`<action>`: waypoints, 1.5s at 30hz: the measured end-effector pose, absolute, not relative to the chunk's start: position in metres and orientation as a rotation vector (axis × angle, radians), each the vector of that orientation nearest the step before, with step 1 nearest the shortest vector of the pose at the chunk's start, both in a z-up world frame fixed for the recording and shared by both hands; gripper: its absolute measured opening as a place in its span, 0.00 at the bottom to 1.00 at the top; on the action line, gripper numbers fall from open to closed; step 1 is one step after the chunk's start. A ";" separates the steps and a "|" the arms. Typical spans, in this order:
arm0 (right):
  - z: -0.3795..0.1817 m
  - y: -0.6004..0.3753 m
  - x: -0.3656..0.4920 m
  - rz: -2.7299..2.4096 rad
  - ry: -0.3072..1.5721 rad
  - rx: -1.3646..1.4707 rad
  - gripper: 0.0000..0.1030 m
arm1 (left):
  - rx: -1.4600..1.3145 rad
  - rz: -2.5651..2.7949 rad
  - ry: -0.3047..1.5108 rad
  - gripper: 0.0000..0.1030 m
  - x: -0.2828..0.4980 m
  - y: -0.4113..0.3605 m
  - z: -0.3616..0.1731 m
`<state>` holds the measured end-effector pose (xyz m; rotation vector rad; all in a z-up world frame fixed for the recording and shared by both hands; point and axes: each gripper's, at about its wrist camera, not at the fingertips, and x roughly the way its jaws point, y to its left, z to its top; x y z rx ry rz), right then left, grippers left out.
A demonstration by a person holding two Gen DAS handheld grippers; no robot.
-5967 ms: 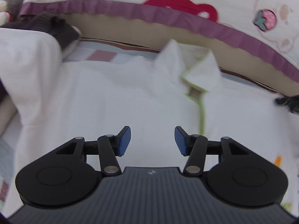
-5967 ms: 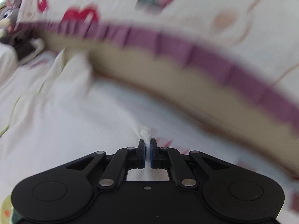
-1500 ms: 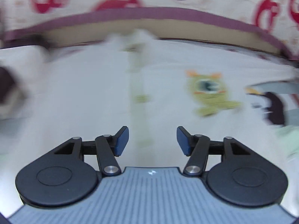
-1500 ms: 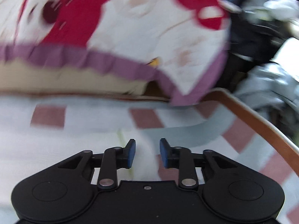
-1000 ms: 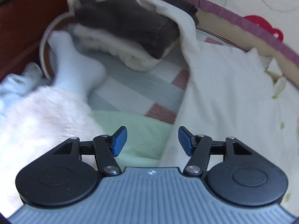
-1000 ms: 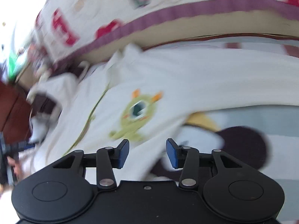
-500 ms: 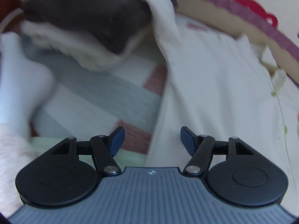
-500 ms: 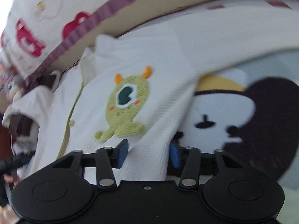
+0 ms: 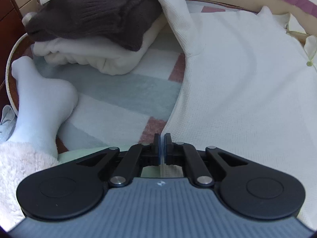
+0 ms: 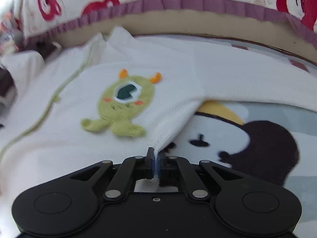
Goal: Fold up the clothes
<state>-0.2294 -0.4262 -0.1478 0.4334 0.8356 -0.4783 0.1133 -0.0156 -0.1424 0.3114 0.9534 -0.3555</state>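
While pinched, shirt (image 10: 122, 130) spreads beyond both claws.

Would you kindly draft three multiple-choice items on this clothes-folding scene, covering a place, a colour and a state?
1. Where does the dark knit garment lie?
A. on a folded cream garment
B. on the monster patch
C. between the left gripper's jaws

2. What colour is the monster patch on the white shirt?
A. blue
B. green
C. black

3. How is the right gripper?
A. wide open
B. shut on nothing
C. shut on the white shirt's edge

Answers:
A, the dark knit garment tops the cream garment.
B, the monster patch on the white shirt is green.
C, the right gripper pinches fabric.
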 end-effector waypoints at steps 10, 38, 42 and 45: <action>-0.096 -0.423 -0.212 -0.559 0.835 0.318 0.27 | 0.310 -0.253 0.866 0.07 0.100 0.010 -0.105; -0.088 -0.317 0.073 0.224 0.682 0.272 0.43 | -0.487 -0.058 0.578 0.55 0.341 0.068 -0.042; -0.096 -0.327 0.057 0.235 0.694 0.263 0.45 | -0.234 -0.027 0.555 0.04 0.355 0.049 -0.032; -0.106 -0.339 0.054 0.163 0.729 0.271 0.45 | -0.056 -0.039 0.489 0.02 0.343 0.028 -0.014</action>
